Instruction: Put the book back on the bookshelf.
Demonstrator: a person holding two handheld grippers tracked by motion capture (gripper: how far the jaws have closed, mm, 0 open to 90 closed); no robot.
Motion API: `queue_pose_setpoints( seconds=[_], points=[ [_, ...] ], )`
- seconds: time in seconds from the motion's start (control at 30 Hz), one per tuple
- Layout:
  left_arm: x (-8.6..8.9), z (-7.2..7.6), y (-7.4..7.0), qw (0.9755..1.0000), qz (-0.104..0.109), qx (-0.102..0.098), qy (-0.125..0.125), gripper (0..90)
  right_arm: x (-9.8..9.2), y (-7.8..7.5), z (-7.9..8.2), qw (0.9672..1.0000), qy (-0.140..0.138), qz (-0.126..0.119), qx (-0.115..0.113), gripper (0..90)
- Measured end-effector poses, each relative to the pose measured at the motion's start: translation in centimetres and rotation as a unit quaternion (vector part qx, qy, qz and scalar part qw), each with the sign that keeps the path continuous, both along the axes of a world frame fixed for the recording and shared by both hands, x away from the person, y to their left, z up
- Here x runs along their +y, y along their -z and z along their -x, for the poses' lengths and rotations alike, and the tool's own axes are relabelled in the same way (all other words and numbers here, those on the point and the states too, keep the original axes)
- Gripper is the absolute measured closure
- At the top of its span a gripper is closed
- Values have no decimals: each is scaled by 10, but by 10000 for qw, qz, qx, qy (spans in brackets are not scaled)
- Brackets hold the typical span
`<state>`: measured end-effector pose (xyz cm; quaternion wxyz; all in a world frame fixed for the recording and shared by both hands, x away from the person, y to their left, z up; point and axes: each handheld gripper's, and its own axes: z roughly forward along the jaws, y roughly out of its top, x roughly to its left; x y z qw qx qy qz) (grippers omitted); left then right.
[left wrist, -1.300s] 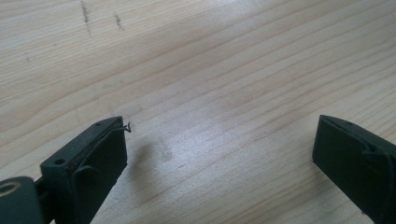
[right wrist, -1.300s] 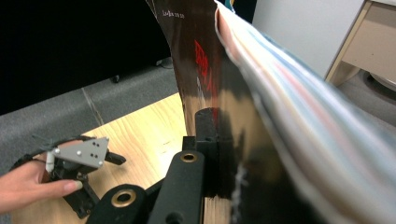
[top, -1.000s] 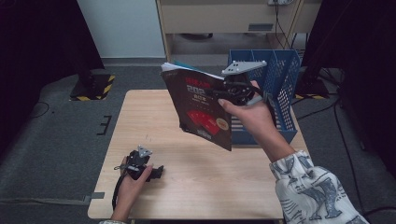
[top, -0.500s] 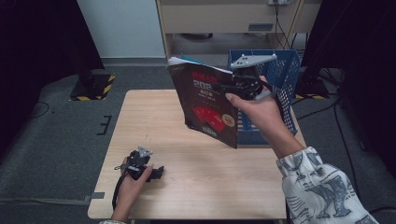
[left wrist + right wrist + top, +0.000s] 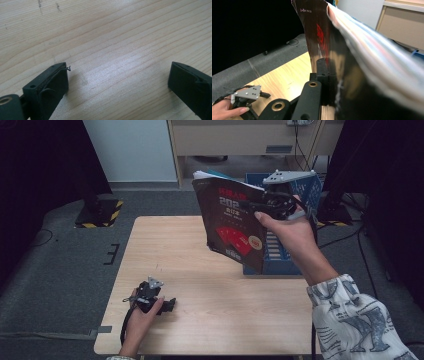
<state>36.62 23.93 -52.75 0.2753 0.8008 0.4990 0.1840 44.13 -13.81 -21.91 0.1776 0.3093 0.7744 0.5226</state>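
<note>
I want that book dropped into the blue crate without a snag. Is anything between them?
Nothing visible. The right claw holds the book in the air beside the blue crate, whose open top shows nothing blocking it from the high view.

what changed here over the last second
The right claw, shut on the book, carried it up and toward the blue crate, turning its cover more to the camera. The left claw stayed open, resting on the table.

A blue crate [image 5: 300, 260] sits at the wooden table's [image 5: 210, 315] far right edge, a pale cabinet [image 5: 240, 140] beyond it
</note>
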Motion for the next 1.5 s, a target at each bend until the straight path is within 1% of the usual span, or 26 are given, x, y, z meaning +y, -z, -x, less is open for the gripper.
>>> queue_pose_setpoints(
  seconds=[0.1,0.2,0.27,0.5,0.53,0.73,0.77,0.9,1.23,1.5],
  points=[
    [0,0,0,10000,14,-5,1,23,-8,0,-3,10000,90,10,18,872],
    [0,0,0,10000,19,-9,2,22,-12,0,-4,9999,126,11,25,872],
    [0,0,1,10000,25,-11,9,22,-19,0,-6,9998,198,-16,42,872],
    [0,0,1,10000,54,-22,10,20,-32,-1,-8,9994,356,-4,4,871],
    [0,0,1,10000,57,-28,12,19,-36,0,-9,9991,414,2,16,871],
    [-1,0,2,10000,77,-35,29,18,-46,3,-13,9988,492,-33,36,872],
    [-1,0,2,10000,84,-36,24,16,-49,4,-15,9985,539,-28,55,871],
    [-1,0,2,9999,96,-41,19,15,-52,5,-16,9983,589,6,31,871],
    [-1,1,2,9999,105,-36,12,12,-57,5,-18,9978,662,58,53,872],
    [-1,1,3,9999,113,-49,3,8,-67,6,-20,9967,805,111,77,871]
  ],
)
